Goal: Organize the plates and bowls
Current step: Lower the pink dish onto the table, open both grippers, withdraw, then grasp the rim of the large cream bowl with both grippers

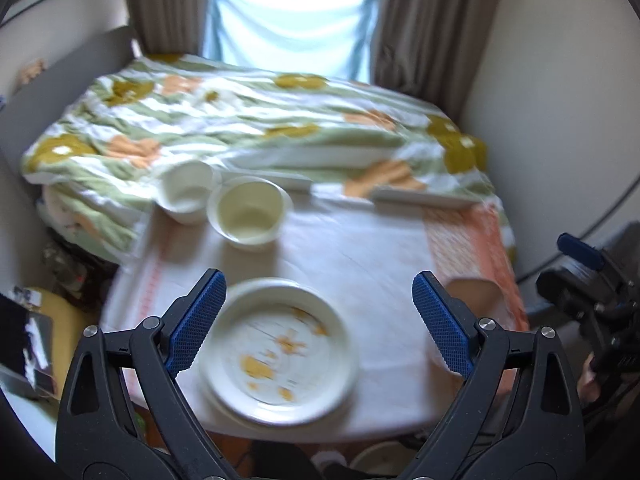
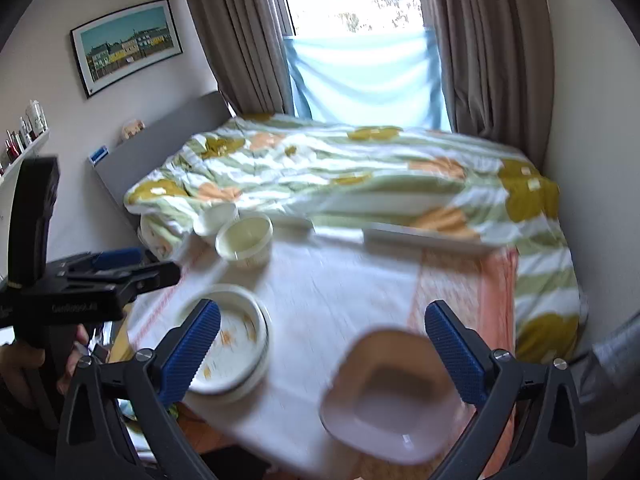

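We saw the round plate [image 1: 280,350] smeared by motion blur, its orange marks unreadable; the square bowl [image 2: 390,396] was equally blurred.

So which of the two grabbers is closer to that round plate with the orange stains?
Left. The left gripper hangs open right over the stained plate, fingers either side. The right gripper is open further right, nearer the square bowl.
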The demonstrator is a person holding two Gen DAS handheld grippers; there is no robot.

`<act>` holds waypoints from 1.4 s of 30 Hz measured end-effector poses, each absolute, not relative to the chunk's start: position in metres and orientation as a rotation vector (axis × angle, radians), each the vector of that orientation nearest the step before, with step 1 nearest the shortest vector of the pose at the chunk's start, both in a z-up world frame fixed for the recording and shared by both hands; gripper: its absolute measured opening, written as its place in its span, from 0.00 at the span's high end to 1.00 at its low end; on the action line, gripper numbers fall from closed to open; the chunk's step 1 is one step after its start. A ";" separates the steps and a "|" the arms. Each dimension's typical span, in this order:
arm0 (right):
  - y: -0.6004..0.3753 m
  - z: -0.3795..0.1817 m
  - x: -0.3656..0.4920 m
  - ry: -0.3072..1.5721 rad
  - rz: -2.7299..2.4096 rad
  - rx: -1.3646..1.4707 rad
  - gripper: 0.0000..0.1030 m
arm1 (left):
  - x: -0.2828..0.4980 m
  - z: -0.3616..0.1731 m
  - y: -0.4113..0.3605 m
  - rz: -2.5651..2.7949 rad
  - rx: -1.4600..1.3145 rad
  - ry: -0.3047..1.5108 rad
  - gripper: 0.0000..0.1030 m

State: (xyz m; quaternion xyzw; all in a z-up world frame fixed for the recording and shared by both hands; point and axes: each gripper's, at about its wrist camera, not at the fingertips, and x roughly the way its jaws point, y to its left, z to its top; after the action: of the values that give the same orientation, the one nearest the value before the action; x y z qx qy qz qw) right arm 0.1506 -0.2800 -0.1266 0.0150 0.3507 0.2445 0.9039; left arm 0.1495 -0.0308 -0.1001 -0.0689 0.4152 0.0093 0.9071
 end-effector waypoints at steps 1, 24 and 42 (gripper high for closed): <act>-0.268 -0.123 0.160 0.722 0.520 0.027 0.01 | 0.154 -0.098 -0.017 0.040 -0.135 0.849 0.09; -0.092 -0.240 0.331 1.147 0.475 0.067 0.20 | 0.310 -0.231 0.135 -0.030 -0.344 1.179 0.18; -0.062 -0.297 0.362 1.306 0.447 0.087 0.74 | 0.355 -0.299 0.133 -0.105 -0.417 1.304 0.79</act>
State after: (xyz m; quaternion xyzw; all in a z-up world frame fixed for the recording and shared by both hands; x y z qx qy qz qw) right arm 0.3620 -0.0623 -0.2971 0.0399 0.6021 0.2062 0.7703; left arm 0.3552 0.1330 -0.2992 -0.1924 0.6019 -0.0485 0.7736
